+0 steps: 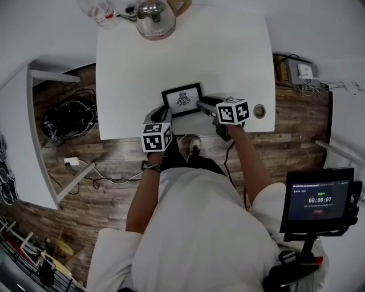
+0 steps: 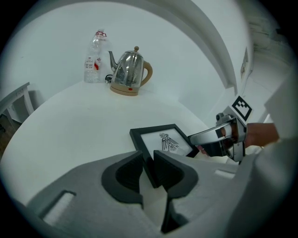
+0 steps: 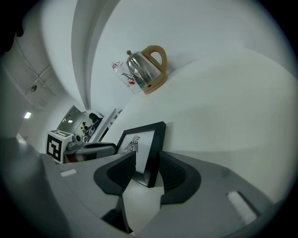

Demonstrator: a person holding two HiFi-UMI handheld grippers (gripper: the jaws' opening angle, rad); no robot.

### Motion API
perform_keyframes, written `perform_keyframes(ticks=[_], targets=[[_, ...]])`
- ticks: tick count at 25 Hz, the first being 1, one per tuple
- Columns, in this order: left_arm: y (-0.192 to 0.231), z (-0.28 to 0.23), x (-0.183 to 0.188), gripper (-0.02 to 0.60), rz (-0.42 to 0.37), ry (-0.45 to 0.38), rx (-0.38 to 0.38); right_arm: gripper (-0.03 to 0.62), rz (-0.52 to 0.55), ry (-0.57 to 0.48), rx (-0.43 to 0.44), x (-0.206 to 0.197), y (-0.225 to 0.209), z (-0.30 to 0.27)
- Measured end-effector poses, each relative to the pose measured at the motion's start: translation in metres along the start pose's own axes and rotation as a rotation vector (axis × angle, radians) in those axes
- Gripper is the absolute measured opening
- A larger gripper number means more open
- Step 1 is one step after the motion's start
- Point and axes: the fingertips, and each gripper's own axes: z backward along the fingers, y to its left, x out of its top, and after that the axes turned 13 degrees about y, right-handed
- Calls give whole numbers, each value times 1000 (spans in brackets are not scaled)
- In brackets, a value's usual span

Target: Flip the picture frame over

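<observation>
A black rectangular picture frame (image 1: 182,99) holding a drawing on white paper lies face up close to the near edge of a white desk (image 1: 228,51), roughly midway along it, with a person's two tools set at either side. The left hand-held gripper (image 2: 148,158) is released, its jaws narrowly apart astride the frame's left border by the near corner. The right hand-held gripper (image 3: 146,158), likewise unclenched and spread wide, straddles the right border. A steel kettle (image 1: 155,17) with a tan handle and a clear plastic bottle (image 1: 100,11) stand at the far edge.
</observation>
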Motion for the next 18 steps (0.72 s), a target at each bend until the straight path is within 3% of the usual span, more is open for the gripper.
perform_keyframes(ticks=[12,18], targets=[[-13,-8,2,71,-19,11,-41,160,-119,-135,54,-12,-5,22],[-14,-10,3,71,-15,4,-43,102,-129,-147,50,-11,-9,27]])
